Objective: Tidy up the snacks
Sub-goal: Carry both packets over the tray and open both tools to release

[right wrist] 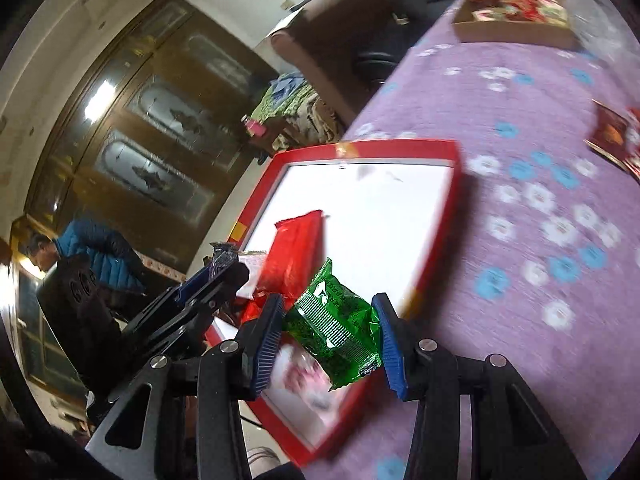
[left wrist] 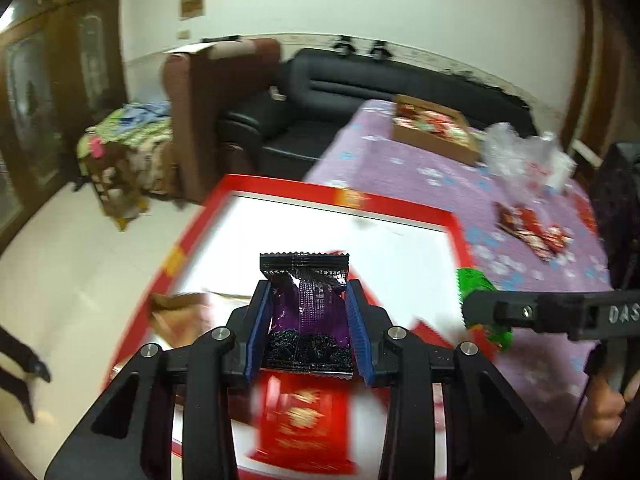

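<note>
My left gripper (left wrist: 308, 294) is shut on a purple and black snack packet (left wrist: 306, 308) and holds it above a red-rimmed box with a white floor (left wrist: 400, 248). A red packet (left wrist: 304, 424) lies in the box below it. My right gripper (right wrist: 326, 312) is shut on a green snack packet (right wrist: 336, 320) over the box's near right edge (right wrist: 436, 240); it shows in the left wrist view (left wrist: 480, 312) with the green packet (left wrist: 474, 280). A red packet (right wrist: 296, 252) lies in the box. The left gripper (right wrist: 216, 272) shows at the left.
The box sits on a purple flowered tablecloth (left wrist: 440, 176). Loose red packets (left wrist: 532, 232) lie on the cloth to the right. A cardboard tray of snacks (left wrist: 436, 128) and clear plastic bags (left wrist: 524, 152) stand at the far end. Sofas (left wrist: 320, 92) stand beyond the table.
</note>
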Tool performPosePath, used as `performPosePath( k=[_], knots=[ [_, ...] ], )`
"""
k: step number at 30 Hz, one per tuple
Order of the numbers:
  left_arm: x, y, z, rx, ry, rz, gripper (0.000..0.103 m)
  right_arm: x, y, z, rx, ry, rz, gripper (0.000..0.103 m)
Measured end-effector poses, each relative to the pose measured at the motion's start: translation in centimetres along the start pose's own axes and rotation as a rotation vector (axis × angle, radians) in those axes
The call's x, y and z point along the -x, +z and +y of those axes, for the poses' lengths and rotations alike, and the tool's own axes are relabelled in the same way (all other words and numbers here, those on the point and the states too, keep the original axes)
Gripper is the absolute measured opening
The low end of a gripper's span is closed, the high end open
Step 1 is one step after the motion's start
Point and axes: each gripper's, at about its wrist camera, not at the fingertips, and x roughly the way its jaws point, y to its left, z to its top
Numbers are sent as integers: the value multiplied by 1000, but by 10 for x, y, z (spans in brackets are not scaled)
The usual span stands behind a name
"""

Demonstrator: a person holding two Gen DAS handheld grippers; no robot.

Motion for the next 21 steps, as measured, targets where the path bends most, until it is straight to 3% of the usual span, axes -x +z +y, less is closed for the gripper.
performPosePath(
  k=[4, 10, 21],
  knots=[
    [-11, 1, 6, -2, 78, -9, 35, -22, 8, 13, 40, -50, -13, 46],
    [-21, 3, 11, -1, 128, -11, 35, -38, 16, 18, 82, -110, -69, 49],
    [-17, 3, 6, -1, 208, -13, 38, -10, 15, 3, 114, -125, -161, 54]
  ],
)
